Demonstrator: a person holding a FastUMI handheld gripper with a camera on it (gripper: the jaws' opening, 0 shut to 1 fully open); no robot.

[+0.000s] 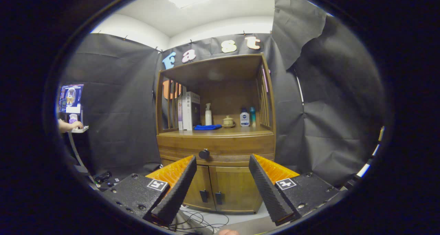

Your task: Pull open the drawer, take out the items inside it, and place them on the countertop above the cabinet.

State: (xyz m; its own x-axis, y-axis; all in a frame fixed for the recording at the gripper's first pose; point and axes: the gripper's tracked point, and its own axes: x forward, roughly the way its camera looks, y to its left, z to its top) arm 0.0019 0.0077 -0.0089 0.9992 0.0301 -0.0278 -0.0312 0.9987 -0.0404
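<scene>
1 gripper (223,161) spread wide, drawer (216,149) seemingly closed

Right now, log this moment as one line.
phase: approach | gripper: open, holding nothing | drawer: shut, knob just beyond the fingers | countertop: books, bottles, cloth, small pot

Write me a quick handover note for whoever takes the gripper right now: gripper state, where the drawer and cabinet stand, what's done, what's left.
Gripper: open, fingers spread wide, holding nothing, aimed at the cabinet from a way off.
Drawer: shut, its knob ahead, just inside the left finger's tip.
Countertop: already holds books, a spray bottle, a blue cloth, a small pot and two bottles; bare wood at the front.
Done: nothing yet.
Left: close in, grip the knob, pull the drawer open, lift the items out onto the countertop. What is inside cannot be seen.
</scene>
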